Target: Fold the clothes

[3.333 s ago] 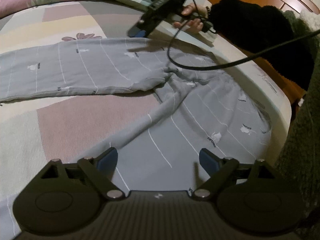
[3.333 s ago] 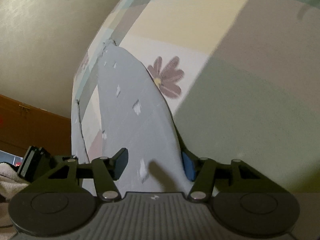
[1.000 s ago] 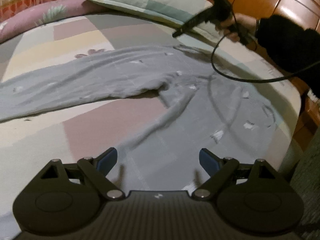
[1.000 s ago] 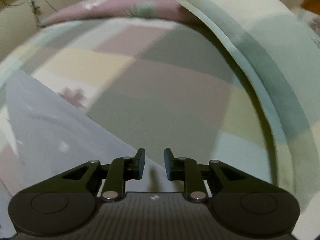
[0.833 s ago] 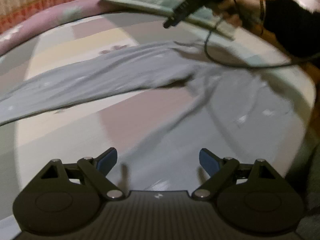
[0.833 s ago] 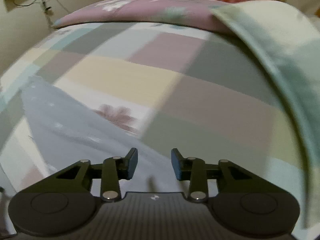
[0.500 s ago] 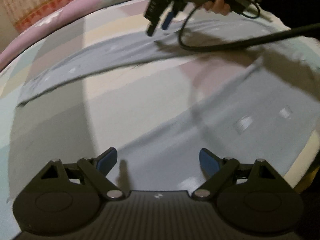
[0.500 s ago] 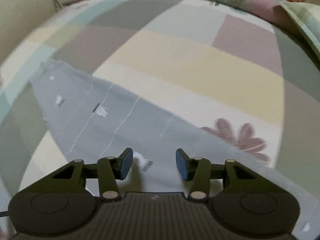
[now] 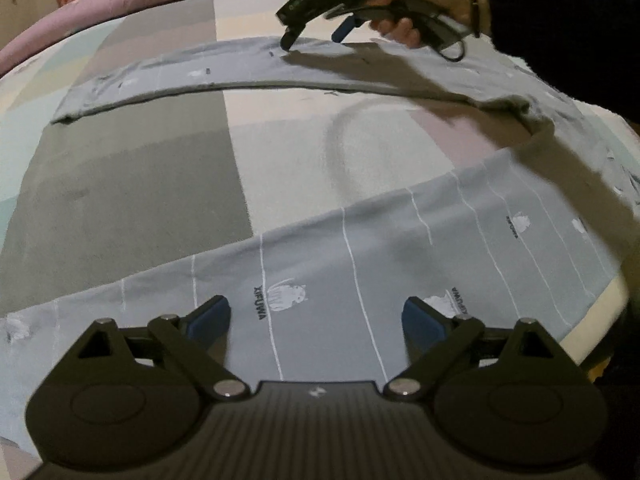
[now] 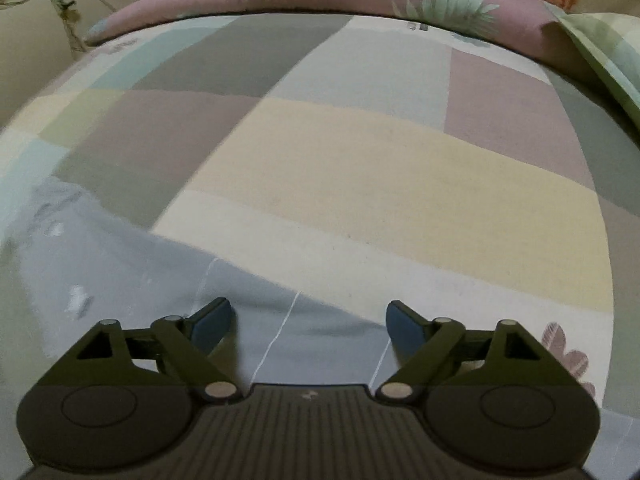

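Two grippers: left gripper (image 9: 316, 318) and right gripper (image 10: 308, 322), jaws apart, just opened, clamping nothing.
Trousers (image 9: 400, 248): soft, light, limp; best pinched at leg hem.

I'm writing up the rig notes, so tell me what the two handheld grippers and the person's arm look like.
Both grippers are black. The left gripper and the right gripper each have blue pads on the fingers, silver pivot pins, round discs at the sides and a ribbed plate in the middle. The hand on the right one wears a dark wristband and a black fuzzy sleeve.
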